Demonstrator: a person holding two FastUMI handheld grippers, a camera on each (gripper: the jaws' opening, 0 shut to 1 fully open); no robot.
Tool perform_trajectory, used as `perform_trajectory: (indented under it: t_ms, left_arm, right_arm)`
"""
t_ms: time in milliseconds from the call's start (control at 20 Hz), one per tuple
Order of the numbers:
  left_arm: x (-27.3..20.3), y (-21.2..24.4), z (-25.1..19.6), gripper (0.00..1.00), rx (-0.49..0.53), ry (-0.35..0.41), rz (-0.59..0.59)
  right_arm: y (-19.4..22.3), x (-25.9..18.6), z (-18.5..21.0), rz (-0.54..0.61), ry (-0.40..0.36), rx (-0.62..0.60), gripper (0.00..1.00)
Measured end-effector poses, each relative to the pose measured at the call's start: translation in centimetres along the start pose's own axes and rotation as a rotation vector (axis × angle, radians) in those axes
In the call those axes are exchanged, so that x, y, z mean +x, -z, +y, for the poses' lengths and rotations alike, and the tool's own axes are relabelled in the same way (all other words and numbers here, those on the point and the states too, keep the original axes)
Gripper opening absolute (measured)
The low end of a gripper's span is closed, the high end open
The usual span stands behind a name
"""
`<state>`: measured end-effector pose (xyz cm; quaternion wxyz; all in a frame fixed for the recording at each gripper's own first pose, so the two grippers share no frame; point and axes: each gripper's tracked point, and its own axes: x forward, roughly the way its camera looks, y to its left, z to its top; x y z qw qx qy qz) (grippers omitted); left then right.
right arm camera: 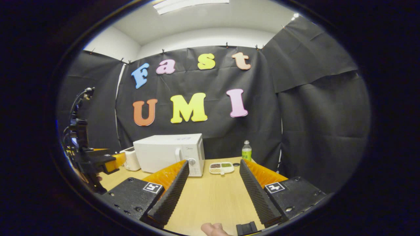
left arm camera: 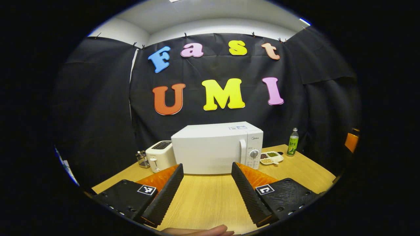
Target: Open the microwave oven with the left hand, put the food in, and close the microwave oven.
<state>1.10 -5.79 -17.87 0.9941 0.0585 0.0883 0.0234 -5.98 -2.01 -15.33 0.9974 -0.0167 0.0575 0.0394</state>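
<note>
A white microwave oven (left arm camera: 216, 147) sits shut at the back of the wooden table (left arm camera: 206, 200), its upright door handle (left arm camera: 242, 151) beside the dial panel, while the left gripper (left arm camera: 207, 175) and right gripper (right arm camera: 214, 173) hover well short of it, both spread wide and empty. The rigid handle looks the place to hook and pull, the heavy box unlikely to slide. The food tray (right arm camera: 221, 167), light, shallow and easily tipped, lies just right of the oven near a bottle (right arm camera: 246, 151), best pinched at its rim.

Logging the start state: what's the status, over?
Left gripper and right gripper open, empty, above the table. Microwave oven shut; food tray beside it, untouched. Path to handle clear.
</note>
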Motion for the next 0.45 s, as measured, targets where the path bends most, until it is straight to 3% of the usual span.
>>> perform_trajectory:
  t_ms: [450]
  left_arm:
    - [-9.7, -3.6, 1.4, 0.94, -0.043, 0.002, -0.068]
  right_arm:
    - [-4.1, -2.8, 0.9, -0.061, 0.025, -0.017, 0.98]
